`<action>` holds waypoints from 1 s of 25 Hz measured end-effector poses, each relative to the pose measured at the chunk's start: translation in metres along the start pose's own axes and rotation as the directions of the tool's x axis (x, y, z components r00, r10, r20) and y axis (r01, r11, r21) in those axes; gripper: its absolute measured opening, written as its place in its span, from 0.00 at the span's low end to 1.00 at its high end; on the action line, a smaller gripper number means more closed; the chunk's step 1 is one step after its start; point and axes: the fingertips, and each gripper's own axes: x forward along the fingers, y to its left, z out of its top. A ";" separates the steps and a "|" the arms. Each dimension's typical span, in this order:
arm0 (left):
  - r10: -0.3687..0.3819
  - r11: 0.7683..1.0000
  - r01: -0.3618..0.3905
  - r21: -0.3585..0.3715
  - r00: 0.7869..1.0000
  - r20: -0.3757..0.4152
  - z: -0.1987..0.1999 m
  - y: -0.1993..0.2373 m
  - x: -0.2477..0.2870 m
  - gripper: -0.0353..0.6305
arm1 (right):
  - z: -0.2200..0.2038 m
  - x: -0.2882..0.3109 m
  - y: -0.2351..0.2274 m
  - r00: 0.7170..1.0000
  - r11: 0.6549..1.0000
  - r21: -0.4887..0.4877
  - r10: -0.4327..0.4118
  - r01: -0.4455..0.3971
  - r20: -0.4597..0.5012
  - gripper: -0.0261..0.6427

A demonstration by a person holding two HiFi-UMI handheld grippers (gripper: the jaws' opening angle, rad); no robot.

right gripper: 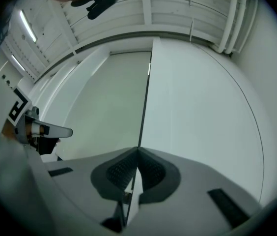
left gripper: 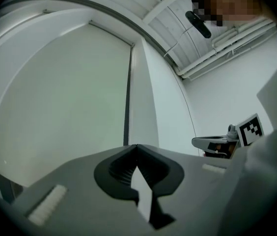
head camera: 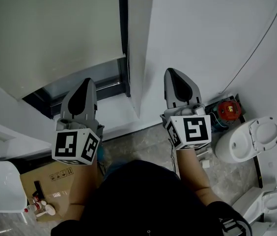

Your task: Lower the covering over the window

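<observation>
Head view: a pale roller blind [head camera: 55, 33] covers most of the window [head camera: 106, 73]. Its bottom edge runs left to right just beyond the left gripper [head camera: 86, 82], while the right gripper [head camera: 176, 73] faces bare wall [head camera: 202, 33].

Left gripper view: jaws pressed together and empty, blind straight ahead.

Right gripper view: jaw tips meeting, blind ahead-left.

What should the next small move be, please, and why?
Probably open the left hand-held gripper and bring it to the blind's bottom edge: it and the right hand-held gripper are shut and empty, and window shows below the blind.
</observation>
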 end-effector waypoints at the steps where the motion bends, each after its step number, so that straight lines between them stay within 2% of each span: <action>1: 0.000 1.000 0.000 -0.003 1.000 0.001 0.001 -0.001 0.000 0.07 | 0.001 -0.001 0.000 1.000 1.000 -0.002 -0.002 0.002 0.000 0.06; 10: -0.002 1.000 0.003 0.006 1.000 -0.007 0.003 -0.009 0.005 0.07 | 0.008 -0.003 -0.004 1.000 1.000 -0.016 0.000 0.000 0.000 0.06; 15: -0.015 1.000 0.015 0.017 1.000 -0.013 -0.003 -0.008 0.006 0.07 | 0.002 0.000 0.004 0.999 0.999 -0.001 0.034 -0.034 -0.017 0.06; 25: -0.044 0.999 0.044 0.005 0.999 -0.028 -0.011 -0.013 0.017 0.07 | -0.008 0.002 0.002 0.999 1.000 -0.001 0.030 -0.030 -0.036 0.06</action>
